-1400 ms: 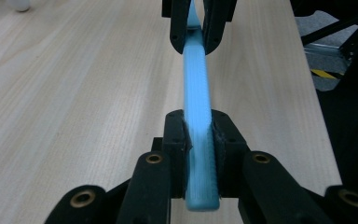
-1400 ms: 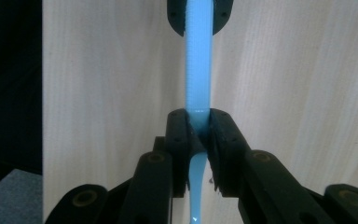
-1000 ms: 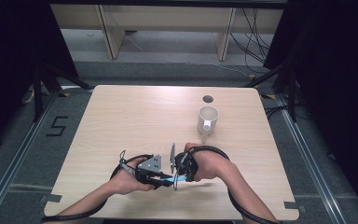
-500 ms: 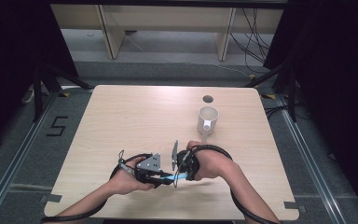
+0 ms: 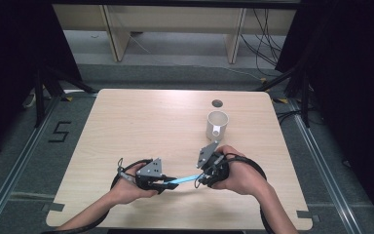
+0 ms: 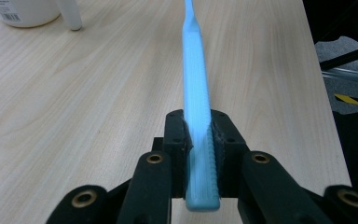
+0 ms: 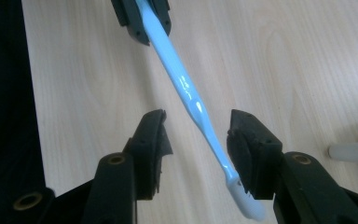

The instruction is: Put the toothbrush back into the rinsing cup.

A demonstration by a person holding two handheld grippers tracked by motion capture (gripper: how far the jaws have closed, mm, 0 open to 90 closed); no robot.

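Left gripper view looks straight down the left gripper [image 6: 198,140], whose jaws are nearly closed and clamp the ribbed end of a light blue toothbrush [image 6: 196,84]; the handle runs away from the gripper, above the table [image 6: 74,102], towards the white mug [image 6: 25,10] at the far left.

In the right gripper view the right gripper [image 7: 196,135] stands about half open, its jaws having just been opening. The thin neck of the toothbrush [image 7: 186,88] passes between them, lying against or very close to the right-hand pad while the left-hand pad is clear of it, so this gripper has no hold on it. The white bristle end sticks out below the right-hand jaw.

From the high view, the toothbrush [image 5: 184,180] bridges the left gripper [image 5: 168,183] and the right gripper [image 5: 200,179] near the table's [image 5: 126,122] front edge, in front of the mug [image 5: 217,125]. The mug stands close behind the right hand [image 5: 236,175], a little apart from it. A small dark round hole [image 5: 217,103] lies behind the mug, near the far edge. Left of the mug and behind the left hand [image 5: 126,185] the table is bare wood with wide room; in front of both hands only a narrow strip remains before the edge.
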